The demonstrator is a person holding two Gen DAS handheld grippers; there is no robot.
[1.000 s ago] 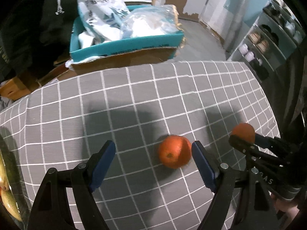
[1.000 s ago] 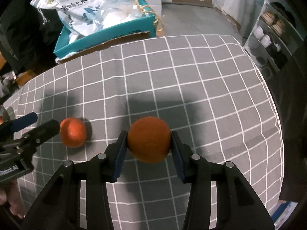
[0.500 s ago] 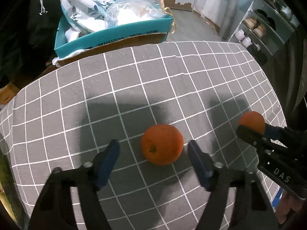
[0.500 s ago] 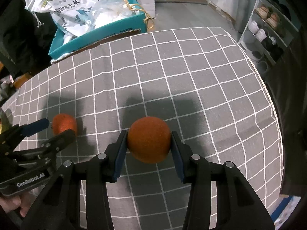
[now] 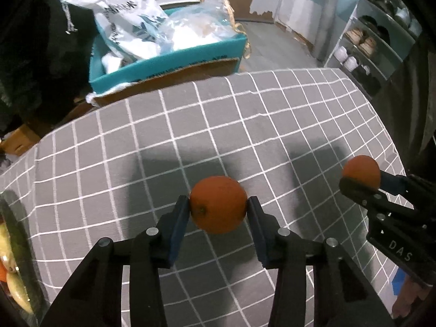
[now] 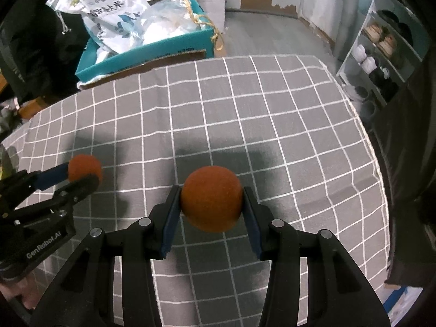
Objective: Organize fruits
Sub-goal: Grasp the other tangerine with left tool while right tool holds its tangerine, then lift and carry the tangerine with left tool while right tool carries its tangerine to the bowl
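Observation:
Both grippers hold an orange over a grey checked tablecloth. My left gripper is shut on one orange, its blue pads pressing both sides. In the right wrist view that same orange shows at the far left in the left gripper's tips. My right gripper is shut on the second orange, which also shows at the right edge of the left wrist view as an orange.
Past the table's far edge stands a teal cardboard box stuffed with plastic bags. A shoe rack lines the right wall. Yellow fruit in a dark container sits at the left edge of the table.
My left gripper has shifted so the loose orange sits between its pads, and the jaws have come together on it. The right gripper keeps its orange, hardly moved.

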